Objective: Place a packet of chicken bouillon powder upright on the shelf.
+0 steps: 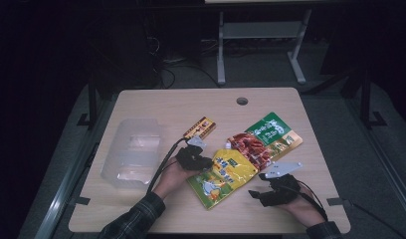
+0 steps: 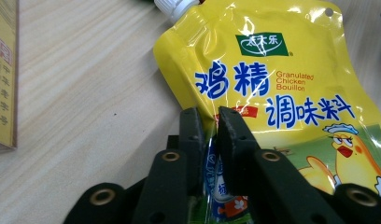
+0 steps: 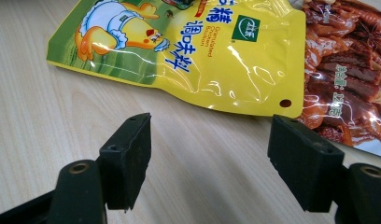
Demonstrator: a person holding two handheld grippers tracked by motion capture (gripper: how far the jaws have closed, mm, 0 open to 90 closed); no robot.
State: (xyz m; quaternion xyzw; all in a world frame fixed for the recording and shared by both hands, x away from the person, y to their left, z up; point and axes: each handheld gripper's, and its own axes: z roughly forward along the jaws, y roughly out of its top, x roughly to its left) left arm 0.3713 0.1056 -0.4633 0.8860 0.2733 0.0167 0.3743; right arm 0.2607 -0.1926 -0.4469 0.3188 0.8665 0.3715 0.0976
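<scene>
Worktop [image 1: 156, 102]: clear bin [image 1: 131, 149] at your left. Yellow bouillon pouch [image 1: 222, 175] lies centre, partly overlapping red snack pack [image 1: 248, 147]. Left gripper [image 2: 208, 133]: jaws narrow, pinching pouch edge. Right gripper [image 3: 209, 158]: jaws wide, nothing between. Step: grasp made. Next, likely: lift pouch clear, carry toward bin.

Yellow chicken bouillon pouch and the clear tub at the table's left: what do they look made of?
The yellow spouted bouillon pouch looks like glossy flexible plastic film: glare streaks, creases, and an edge pinched between the left gripper pads. The clear rectangular tub looks like thin, rigid see-through plastic, slightly frosted; the wooden tabletop shows through it.
</scene>
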